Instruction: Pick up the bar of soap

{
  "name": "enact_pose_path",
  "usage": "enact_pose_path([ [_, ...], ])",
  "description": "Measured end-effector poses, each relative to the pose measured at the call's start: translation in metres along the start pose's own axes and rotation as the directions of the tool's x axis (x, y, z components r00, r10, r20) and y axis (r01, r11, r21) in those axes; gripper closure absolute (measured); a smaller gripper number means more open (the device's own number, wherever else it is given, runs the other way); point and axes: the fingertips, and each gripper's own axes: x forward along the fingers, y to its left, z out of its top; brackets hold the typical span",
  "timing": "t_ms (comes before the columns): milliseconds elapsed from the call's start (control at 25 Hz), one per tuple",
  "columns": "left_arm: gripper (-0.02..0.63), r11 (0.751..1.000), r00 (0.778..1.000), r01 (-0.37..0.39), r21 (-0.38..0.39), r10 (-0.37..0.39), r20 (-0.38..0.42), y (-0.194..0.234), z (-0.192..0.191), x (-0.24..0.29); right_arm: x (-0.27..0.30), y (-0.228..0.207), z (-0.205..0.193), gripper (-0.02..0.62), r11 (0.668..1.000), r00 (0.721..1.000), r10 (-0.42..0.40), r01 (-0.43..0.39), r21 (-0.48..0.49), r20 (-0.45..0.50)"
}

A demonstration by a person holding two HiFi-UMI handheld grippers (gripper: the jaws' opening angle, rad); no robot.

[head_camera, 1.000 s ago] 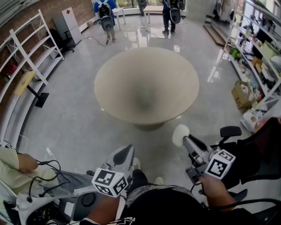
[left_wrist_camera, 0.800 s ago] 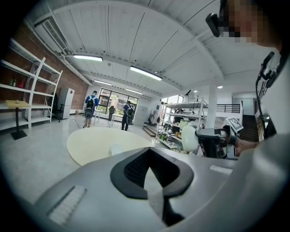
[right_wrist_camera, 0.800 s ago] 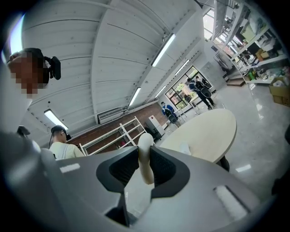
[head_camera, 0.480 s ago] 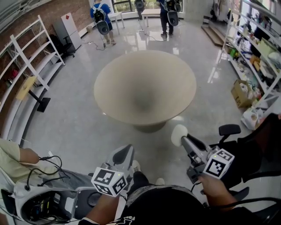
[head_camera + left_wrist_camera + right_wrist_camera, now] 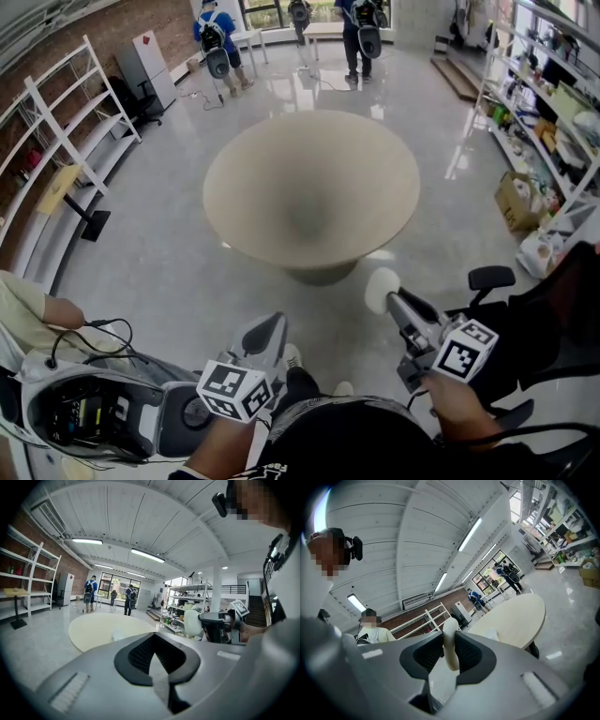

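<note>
The bar of soap [image 5: 382, 289] is a white oval held in the air in front of the round beige table [image 5: 309, 187]. My right gripper [image 5: 392, 298] is shut on it, low and right in the head view. In the right gripper view the soap [image 5: 450, 644] stands on edge between the two dark pads. The left gripper view also catches the soap [image 5: 192, 623] at its right. My left gripper [image 5: 272, 323] sits low and left, near my body. Its jaws [image 5: 153, 634] meet at the tips with nothing between them.
White racks [image 5: 56, 141] line the brick wall at left. Stocked shelves [image 5: 553, 94] and a cardboard box [image 5: 516, 200] are at right. A black chair [image 5: 492, 278] stands beside my right hand. A seated person [image 5: 28, 309] and cabled gear [image 5: 84, 412] are bottom left. People [image 5: 216, 37] stand beyond the table.
Both grippers keep their places, with the soap still in the right one. The head view has shifted slightly, and the gear at bottom left shows more.
</note>
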Motion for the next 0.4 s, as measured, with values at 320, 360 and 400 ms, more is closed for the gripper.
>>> enact_pose_path([
  [320,0.598,1.000,1.000,-0.009,0.007,0.009,0.001,0.001,-0.006,-0.004,0.002,-0.005,-0.004,0.508,1.000,1.000,-0.005,0.005,0.019,0.007],
  [360,0.598,1.000,1.000,-0.009,0.011,0.009,0.000,0.002,-0.005,-0.004,0.004,-0.006,-0.005,0.508,1.000,1.000,-0.008,0.008,0.025,0.008],
  [400,0.598,1.000,1.000,-0.009,0.014,0.009,0.000,0.003,-0.005,-0.004,0.005,-0.007,-0.005,0.508,0.999,1.000,-0.011,0.011,0.030,0.008],
])
